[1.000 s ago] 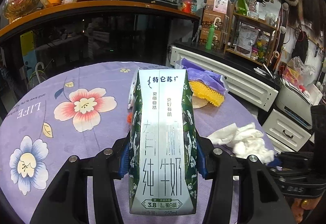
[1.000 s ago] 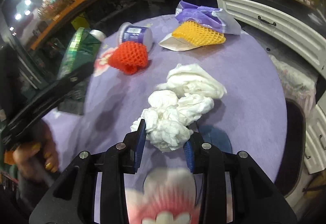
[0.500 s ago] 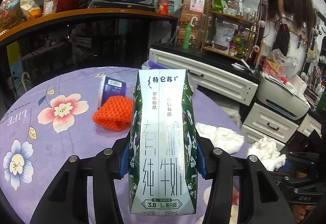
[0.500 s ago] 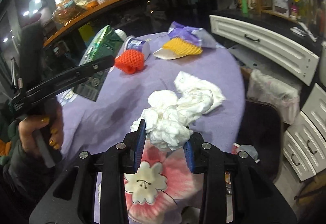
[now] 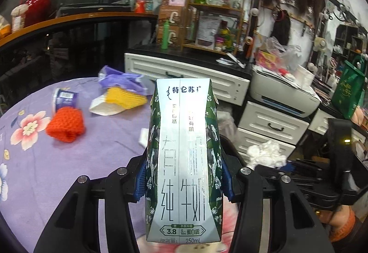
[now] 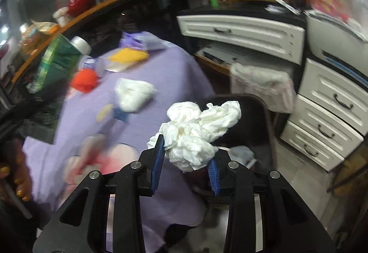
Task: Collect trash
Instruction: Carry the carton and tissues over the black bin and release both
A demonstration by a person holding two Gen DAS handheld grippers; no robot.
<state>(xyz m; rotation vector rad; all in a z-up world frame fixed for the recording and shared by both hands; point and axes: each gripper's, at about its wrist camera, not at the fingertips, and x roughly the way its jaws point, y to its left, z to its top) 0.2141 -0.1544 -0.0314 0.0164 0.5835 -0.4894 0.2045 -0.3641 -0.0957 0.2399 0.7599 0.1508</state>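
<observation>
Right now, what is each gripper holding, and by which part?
Left gripper clamps the milk carton by its lower sides. Right gripper pinches the tissue wad at its bottom.

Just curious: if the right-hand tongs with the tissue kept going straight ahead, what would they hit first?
Probably the dark bin beside the table: the right tongs, shut on the crumpled tissue, point at it. Depth is unclear in the blurred fisheye view.
</observation>
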